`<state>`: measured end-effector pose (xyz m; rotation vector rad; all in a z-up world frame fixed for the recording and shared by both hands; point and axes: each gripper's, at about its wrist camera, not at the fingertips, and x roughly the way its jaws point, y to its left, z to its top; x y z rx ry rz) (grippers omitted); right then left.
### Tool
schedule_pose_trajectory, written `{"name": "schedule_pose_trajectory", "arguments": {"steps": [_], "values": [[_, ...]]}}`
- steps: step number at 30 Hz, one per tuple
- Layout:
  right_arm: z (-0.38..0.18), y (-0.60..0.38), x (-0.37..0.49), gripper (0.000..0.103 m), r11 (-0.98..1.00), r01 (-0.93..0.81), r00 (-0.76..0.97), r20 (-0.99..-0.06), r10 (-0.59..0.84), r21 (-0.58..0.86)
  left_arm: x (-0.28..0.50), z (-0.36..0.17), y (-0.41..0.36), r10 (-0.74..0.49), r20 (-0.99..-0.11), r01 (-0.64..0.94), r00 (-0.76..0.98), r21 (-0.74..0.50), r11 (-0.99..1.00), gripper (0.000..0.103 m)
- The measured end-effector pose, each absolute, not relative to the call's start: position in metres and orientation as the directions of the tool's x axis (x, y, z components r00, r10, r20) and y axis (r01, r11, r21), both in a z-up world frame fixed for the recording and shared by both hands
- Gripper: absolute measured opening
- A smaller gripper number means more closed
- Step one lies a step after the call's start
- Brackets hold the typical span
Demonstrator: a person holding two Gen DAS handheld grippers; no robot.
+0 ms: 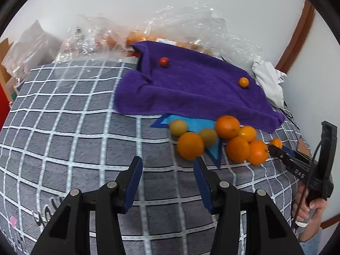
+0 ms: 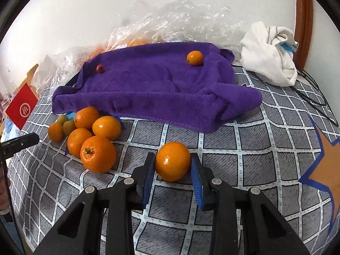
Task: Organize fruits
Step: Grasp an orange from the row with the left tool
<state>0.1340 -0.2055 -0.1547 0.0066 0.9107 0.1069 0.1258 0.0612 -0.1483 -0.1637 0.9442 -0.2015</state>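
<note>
My right gripper (image 2: 173, 155) is shut on an orange (image 2: 172, 161), its blue pads pressing both sides just above the grey checked cover (image 2: 244, 153). To its left lies a pile of oranges (image 2: 97, 154) with two greenish fruits (image 2: 69, 126) behind. In the left wrist view my left gripper (image 1: 167, 162) stands open with nothing between its fingers, just short of the same pile (image 1: 227, 126). Beyond the pile, a purple towel (image 1: 191, 89) carries a small red fruit (image 1: 164, 62) and a small orange fruit (image 1: 243, 82). The right gripper (image 1: 274, 147) shows at the right with its orange (image 1: 276, 142).
Clear plastic bags (image 1: 187, 27) holding more fruit lie against the wall behind the towel. A crumpled white cloth (image 2: 269, 53) and a black cable (image 2: 314, 99) are at the back right. A red card (image 2: 21, 108) stands at the left edge.
</note>
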Motion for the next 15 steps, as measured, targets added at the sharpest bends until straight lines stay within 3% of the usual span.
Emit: {"name": "schedule_pose_trajectory", "arguments": {"steps": [15], "values": [[-0.153, -0.212, 0.128, 0.033, 0.992, -0.077, 0.629, -0.768, 0.124, 0.097, 0.148, -0.165, 0.039, -0.275, -0.762, 0.092, 0.586, -0.275, 0.957, 0.046]]}}
